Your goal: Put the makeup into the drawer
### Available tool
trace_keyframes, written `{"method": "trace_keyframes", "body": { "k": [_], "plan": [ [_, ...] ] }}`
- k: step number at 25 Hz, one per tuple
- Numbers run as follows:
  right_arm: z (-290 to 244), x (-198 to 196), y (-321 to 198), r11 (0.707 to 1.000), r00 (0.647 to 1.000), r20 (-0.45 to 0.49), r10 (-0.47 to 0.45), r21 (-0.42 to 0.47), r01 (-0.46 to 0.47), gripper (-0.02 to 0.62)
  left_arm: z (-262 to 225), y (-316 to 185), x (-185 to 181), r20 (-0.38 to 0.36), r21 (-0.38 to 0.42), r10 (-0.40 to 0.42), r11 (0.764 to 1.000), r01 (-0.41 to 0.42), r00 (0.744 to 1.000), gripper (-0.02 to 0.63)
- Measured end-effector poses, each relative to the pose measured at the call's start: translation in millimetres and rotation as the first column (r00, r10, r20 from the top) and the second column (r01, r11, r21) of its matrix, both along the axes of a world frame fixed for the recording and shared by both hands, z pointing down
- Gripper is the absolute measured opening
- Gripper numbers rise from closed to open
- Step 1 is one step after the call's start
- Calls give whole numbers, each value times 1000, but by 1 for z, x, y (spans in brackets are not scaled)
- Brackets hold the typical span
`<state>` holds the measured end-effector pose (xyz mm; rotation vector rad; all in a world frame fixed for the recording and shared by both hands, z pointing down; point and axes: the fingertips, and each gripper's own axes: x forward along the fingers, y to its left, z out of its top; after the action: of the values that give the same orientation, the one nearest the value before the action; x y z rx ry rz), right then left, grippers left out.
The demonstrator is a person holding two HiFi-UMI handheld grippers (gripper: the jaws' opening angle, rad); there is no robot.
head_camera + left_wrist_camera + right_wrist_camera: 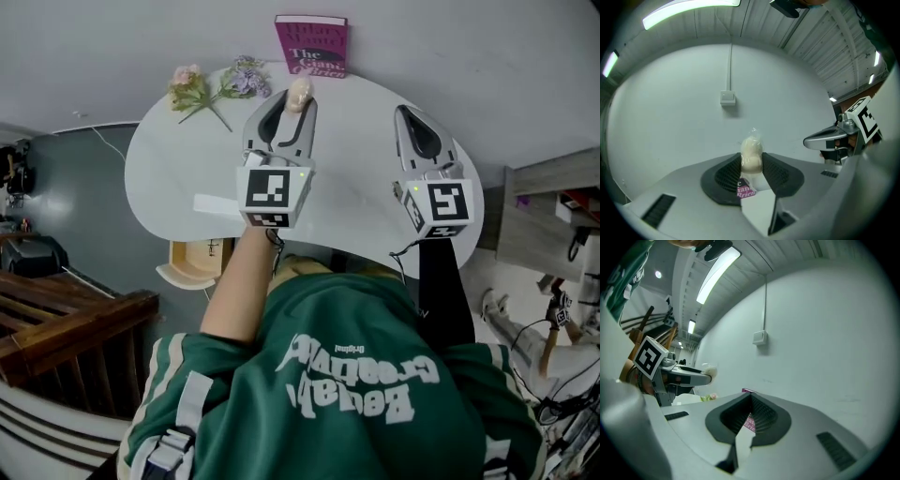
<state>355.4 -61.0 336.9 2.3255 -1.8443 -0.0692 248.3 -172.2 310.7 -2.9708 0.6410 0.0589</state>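
Cream makeup (pixel 751 152) in left hand-held gripper (pixel 289 105), near table (pixel 356 197) edge; right hand-held gripper (pixel 406 112) shut.

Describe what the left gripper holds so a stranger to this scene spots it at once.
Find the white rounded table against the pale wall, with a magenta book and flowers at its far edge. Above it, the left gripper is shut on a makeup sponge. It is small, cream and egg-shaped, in clear wrap, and is the only item held in any jaws.
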Motion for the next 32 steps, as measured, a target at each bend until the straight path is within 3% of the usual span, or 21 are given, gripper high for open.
{"method": "trace_keyframes", "body": {
  "k": [7, 15, 21, 26, 29, 32],
  "plan": [
    [-7, -84, -61, 987, 987, -3, -159, -1, 159, 9, -9, -38, -99, 2, 10, -146, 989, 146, 989, 150],
    [-8, -196, -128, 935, 935, 3, -354, 1, 354, 9, -6, -75, -223, 31, 4, -326, 945, 326, 945, 150],
    [-1, -280, -164, 863, 863, -1, -506, 11, 506, 9, -3, -87, -312, 38, 14, -463, 886, 463, 886, 152],
    [5, -356, -185, 784, 784, -5, -621, 2, 621, 9, 3, -89, -386, 49, 16, -566, 824, 566, 823, 152],
    [3, -395, -197, 731, 731, -2, -683, 7, 683, 9, 2, -86, -427, 57, 21, -633, 774, 633, 772, 153],
    [9, -425, -202, 697, 697, 11, -717, 5, 717, 9, 3, -83, -459, 61, 21, -673, 740, 673, 737, 152]
  ]
}}
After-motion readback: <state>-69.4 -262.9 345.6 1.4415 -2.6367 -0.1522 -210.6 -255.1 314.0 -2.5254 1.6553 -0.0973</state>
